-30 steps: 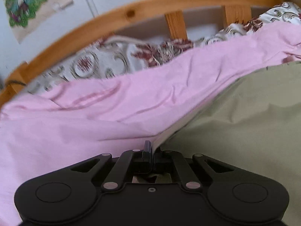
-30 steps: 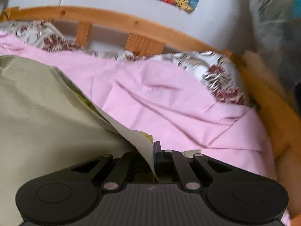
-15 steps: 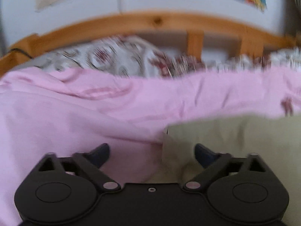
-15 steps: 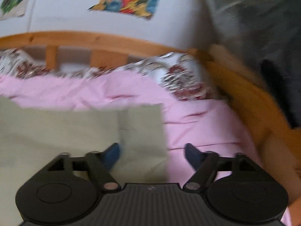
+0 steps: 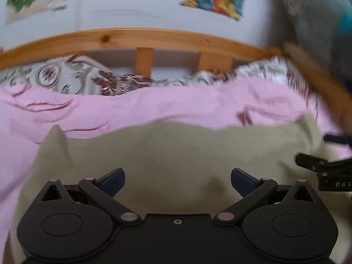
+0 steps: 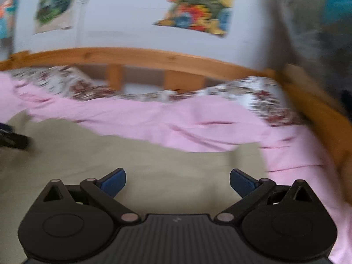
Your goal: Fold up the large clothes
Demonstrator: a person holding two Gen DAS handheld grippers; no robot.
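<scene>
My left gripper (image 5: 177, 181) and right gripper (image 6: 177, 181) both have their 2 fingers spread wide, holding nothing, above the olive cloth (image 5: 176, 154) lying flat on the pink bedsheet (image 5: 110, 112)

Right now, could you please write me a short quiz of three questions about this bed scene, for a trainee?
1. True or false: the left gripper is clamped on the olive cloth.
2. What lies directly under the olive cloth? A) bare wood B) pink sheet C) carpet
3. Fill in: the patterned pillows lie against the wooden ____.

Key: 1 false, its jaws stand wide apart. 2 B. 3 headboard.
</scene>
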